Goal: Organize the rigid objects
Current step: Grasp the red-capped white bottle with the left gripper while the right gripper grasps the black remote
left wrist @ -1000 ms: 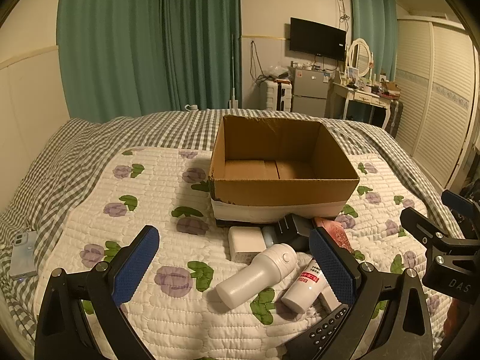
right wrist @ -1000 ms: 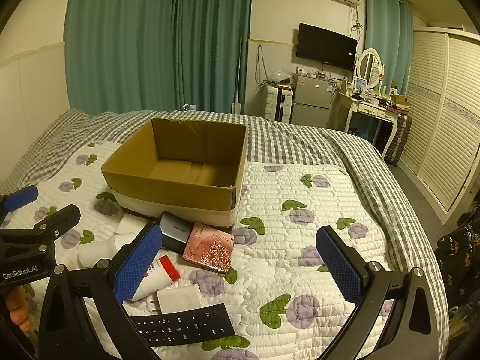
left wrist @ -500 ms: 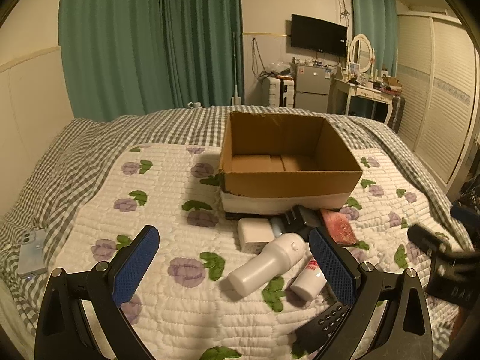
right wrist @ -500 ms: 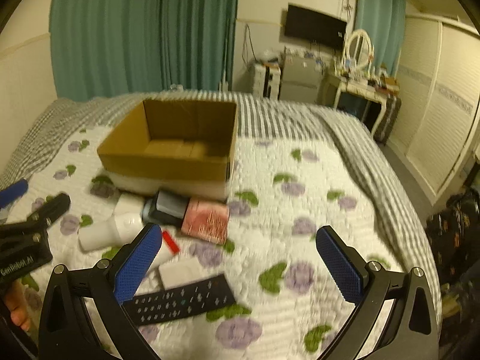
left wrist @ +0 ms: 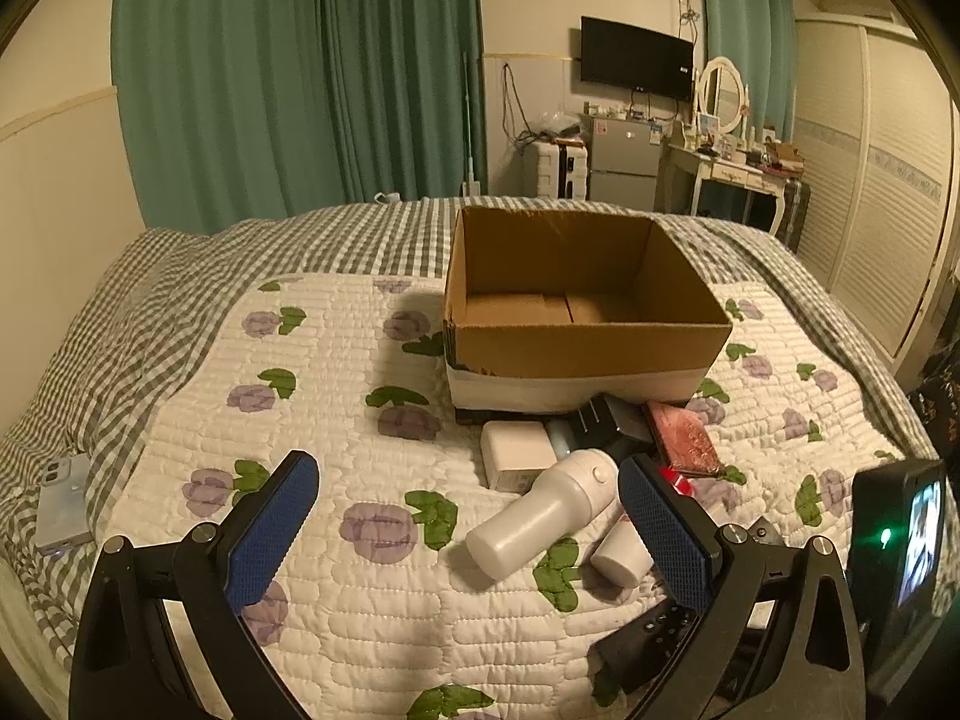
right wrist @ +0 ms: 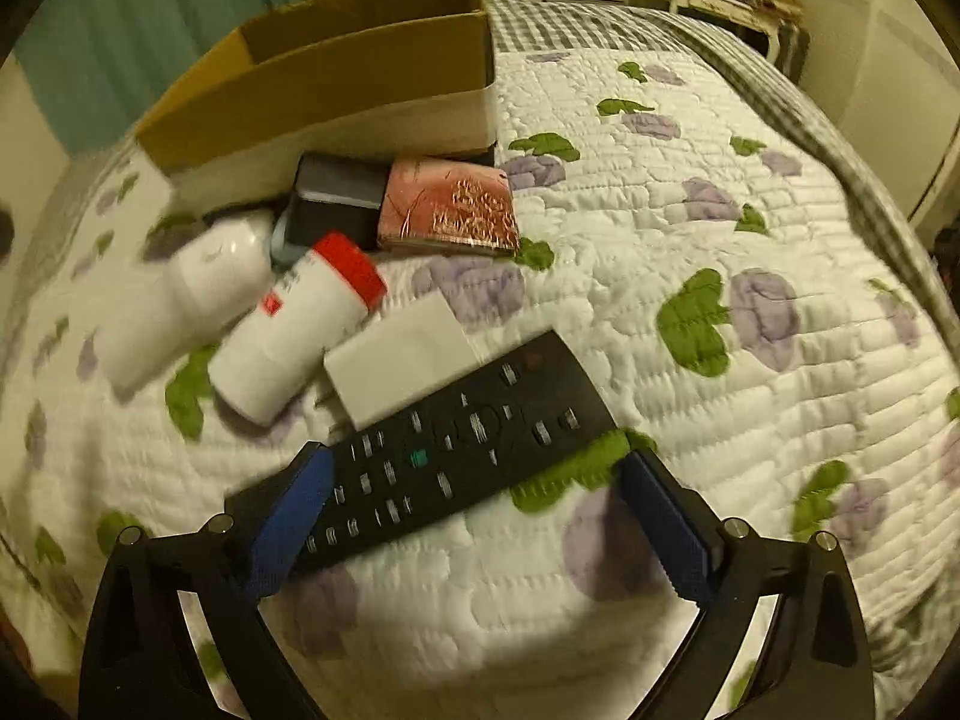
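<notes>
An open cardboard box [left wrist: 585,354] [right wrist: 336,84] stands on the quilted bed. In front of it lie a white handheld device [left wrist: 543,510] [right wrist: 180,294], a white bottle with a red cap [right wrist: 294,330] [left wrist: 621,552], a white block [left wrist: 516,453], a flat white pad [right wrist: 402,360], a black box [right wrist: 336,204] [left wrist: 600,423], a pink case [right wrist: 450,204] [left wrist: 684,438] and a black remote [right wrist: 444,444] [left wrist: 654,639]. My right gripper [right wrist: 474,522] is open, low over the remote, its fingers on either side of it. My left gripper [left wrist: 468,537] is open and empty, above the quilt near the white device.
A phone [left wrist: 60,504] lies at the bed's left edge. The right gripper's body with its screen [left wrist: 900,534] shows at the right in the left wrist view. Curtains, a TV, a fridge, a dressing table and wardrobes stand beyond the bed.
My right gripper has dropped down and forward to straddle the black remote. My left gripper has drawn back slightly and stays open.
</notes>
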Demonstrator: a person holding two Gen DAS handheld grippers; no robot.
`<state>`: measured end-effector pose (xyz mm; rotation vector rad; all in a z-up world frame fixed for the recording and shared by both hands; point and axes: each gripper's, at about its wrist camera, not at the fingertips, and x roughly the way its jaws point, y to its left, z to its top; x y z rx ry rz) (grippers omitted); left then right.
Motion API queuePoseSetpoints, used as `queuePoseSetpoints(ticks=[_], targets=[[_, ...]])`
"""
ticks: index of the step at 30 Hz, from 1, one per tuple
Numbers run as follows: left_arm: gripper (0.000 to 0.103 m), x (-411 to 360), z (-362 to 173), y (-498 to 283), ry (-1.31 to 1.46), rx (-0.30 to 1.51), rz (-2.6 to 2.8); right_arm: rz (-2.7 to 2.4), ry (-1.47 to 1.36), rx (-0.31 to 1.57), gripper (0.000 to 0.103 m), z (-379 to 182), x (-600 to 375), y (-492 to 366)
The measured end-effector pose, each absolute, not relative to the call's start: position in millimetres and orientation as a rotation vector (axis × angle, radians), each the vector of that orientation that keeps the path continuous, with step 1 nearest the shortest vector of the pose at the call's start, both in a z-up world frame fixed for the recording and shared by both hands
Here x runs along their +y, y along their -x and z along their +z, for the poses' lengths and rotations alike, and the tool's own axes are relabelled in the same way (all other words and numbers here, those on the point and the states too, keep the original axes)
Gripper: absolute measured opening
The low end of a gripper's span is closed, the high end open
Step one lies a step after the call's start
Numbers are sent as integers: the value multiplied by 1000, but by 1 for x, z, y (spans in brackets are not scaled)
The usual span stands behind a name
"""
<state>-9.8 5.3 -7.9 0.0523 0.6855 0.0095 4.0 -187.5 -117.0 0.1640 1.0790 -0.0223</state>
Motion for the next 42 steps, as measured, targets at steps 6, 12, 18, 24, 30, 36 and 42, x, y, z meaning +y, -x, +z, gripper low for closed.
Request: queuePoseSetpoints(ticks=[6, 12, 18, 24, 30, 36, 42], targets=[[101, -2, -21, 0, -78, 721, 12, 16, -234, 1063, 83, -123, -188, -19], [100, -10, -40, -13, -79, 775, -28, 131, -273, 998, 34, -111, -191, -17], [99, -28, -60, -16, -90, 831, -108, 117, -279, 926, 28, -82, -226, -22], [96, -59, -70, -11, -178, 847, -185, 119, -251, 891, 24, -64, -243, -29], [49, -72, -77, -7, -213, 890, -219, 143, -244, 895, 23, -67, -246, -30], [51, -79, -93, -21, -234, 947, -252, 161, -251, 901, 22, -69, -247, -33], [51, -89, -110, -50, -262, 989, -237, 168, -250, 914, 22, -72, -247, -36]])
